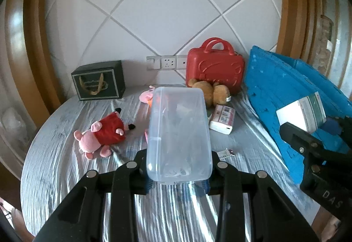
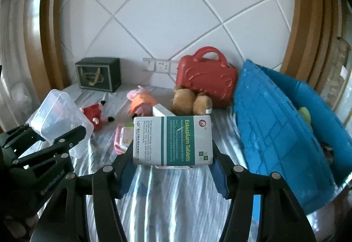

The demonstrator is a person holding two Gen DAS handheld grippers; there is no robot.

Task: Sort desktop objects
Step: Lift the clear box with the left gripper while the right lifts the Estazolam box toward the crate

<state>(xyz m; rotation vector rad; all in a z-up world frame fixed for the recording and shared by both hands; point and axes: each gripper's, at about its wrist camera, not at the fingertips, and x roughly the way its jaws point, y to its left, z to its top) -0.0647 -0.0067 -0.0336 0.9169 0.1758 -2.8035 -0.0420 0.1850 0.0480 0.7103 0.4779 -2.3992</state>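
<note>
My left gripper (image 1: 178,176) is shut on a clear plastic box (image 1: 179,134) and holds it above the table; the box also shows at the left of the right wrist view (image 2: 59,118). My right gripper (image 2: 172,167) is shut on a white and green medicine box (image 2: 172,139) labelled Estazolam Tablets, held above the table beside the blue crate (image 2: 279,129). In the left wrist view the same medicine box (image 1: 302,112) sits in front of the blue crate (image 1: 286,88).
On the striped grey table (image 1: 55,165) lie a pink pig toy in red (image 1: 103,134), a pig toy in orange (image 2: 140,102), a brown teddy bear (image 1: 211,91), a red toy suitcase (image 1: 214,66), a dark green box (image 1: 99,80), a white carton (image 1: 222,118) and a pink case (image 2: 123,138).
</note>
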